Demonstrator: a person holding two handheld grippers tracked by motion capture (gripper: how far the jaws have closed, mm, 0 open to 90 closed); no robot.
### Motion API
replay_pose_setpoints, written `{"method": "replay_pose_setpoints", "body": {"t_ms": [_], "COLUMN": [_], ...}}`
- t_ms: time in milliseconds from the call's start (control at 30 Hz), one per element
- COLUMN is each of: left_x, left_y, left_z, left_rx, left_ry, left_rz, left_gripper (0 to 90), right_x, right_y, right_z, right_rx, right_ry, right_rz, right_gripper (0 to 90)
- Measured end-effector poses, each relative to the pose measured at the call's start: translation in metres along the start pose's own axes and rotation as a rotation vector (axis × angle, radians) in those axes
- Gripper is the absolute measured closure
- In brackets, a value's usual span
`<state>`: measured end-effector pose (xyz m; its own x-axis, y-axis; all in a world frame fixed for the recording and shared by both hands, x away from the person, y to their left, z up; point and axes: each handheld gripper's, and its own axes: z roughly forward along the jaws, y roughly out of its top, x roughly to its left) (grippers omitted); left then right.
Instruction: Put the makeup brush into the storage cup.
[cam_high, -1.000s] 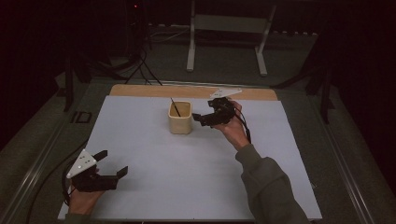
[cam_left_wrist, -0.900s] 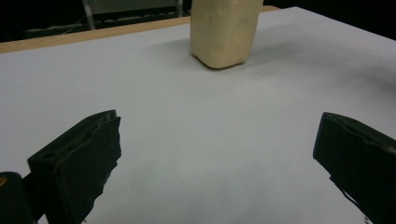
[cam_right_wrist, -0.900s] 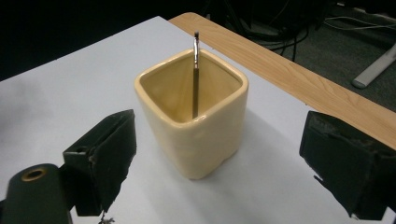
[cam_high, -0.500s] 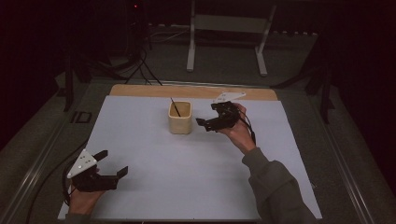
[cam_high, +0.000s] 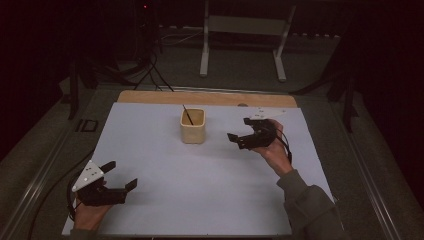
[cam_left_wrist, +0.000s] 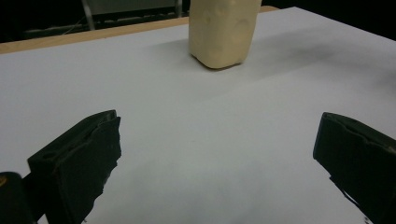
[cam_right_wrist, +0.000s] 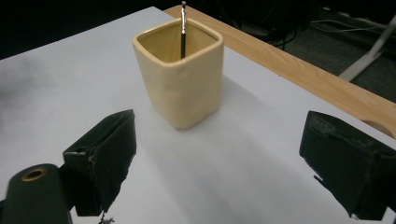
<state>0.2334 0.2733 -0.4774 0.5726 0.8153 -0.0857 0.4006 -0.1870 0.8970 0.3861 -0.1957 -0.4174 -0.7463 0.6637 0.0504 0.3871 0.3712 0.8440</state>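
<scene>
At twelve o'clock ahead of my right gripper (cam_right_wrist: 219, 163), cream cup (cam_right_wrist: 180, 77) holding thin stick (cam_right_wrist: 183, 30), standing clear, jaws gaping wide, gripping nothing, left gripper (cam_left_wrist: 217, 172) likewise hanging open and empty.

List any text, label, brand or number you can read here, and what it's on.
None: no readable text in any view.
The cream cup is plain, with no print on the sides in view.
The thin dark stick in it bears no visible marking.
The white mat is blank.

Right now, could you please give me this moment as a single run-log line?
left hand-held gripper: open, empty, near table edge | right hand-held gripper: open, empty, beside cup | thin stick: upright in cup
</scene>
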Motion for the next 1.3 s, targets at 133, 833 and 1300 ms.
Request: {"method": "replay_pose_setpoints", "body": {"t_ms": [133, 833, 1300], "left_x": [0.0, 0.0, 0.001], "left_y": [0.0, -0.001, -0.001], "left_z": [-0.001, 0.0, -0.001], "left_rx": [-0.003, 0.003, -0.005], "left_ry": [0.002, 0.002, 0.003], "left_rz": [0.002, 0.0, -0.003], "left_gripper": [1.7, 1.7, 1.7], "right_x": [0.0, 0.03, 0.029], "right_y": [-0.015, -0.101, -0.129], "right_z": [-0.016, -0.069, -0.094], "right_rx": [-0.007, -0.089, -0.167], "right_ry": [-0.024, -0.051, -0.046], "right_rz": [-0.015, -0.005, 0.037], "right_gripper": [10.8, 10.8, 10.4]}}
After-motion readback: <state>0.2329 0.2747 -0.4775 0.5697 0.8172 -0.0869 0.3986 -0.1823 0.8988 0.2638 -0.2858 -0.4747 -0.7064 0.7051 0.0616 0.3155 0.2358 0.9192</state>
